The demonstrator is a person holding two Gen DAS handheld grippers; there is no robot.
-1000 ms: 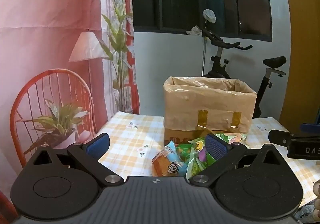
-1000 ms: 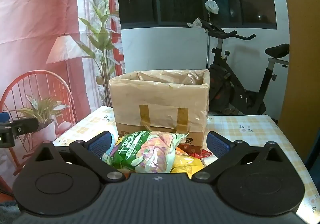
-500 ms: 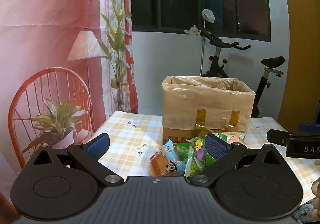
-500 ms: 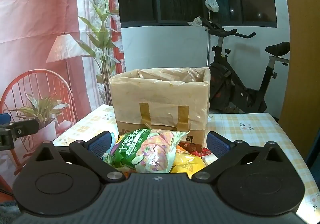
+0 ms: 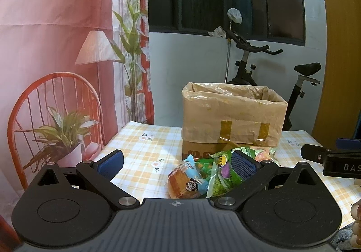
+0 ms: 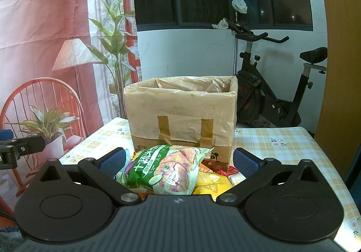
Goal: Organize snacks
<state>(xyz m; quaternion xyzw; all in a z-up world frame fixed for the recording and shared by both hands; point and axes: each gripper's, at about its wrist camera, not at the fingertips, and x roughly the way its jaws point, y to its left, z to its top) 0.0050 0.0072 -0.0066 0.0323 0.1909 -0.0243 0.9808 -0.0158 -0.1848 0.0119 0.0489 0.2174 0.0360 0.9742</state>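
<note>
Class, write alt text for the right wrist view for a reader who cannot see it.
An open gripper hovers over a pile of snack packets led by a large green bag on a checked tablecloth. Just behind the pile stands a plastic-lined cardboard box, open at the top, with an exercise bike beyond the table.
</note>
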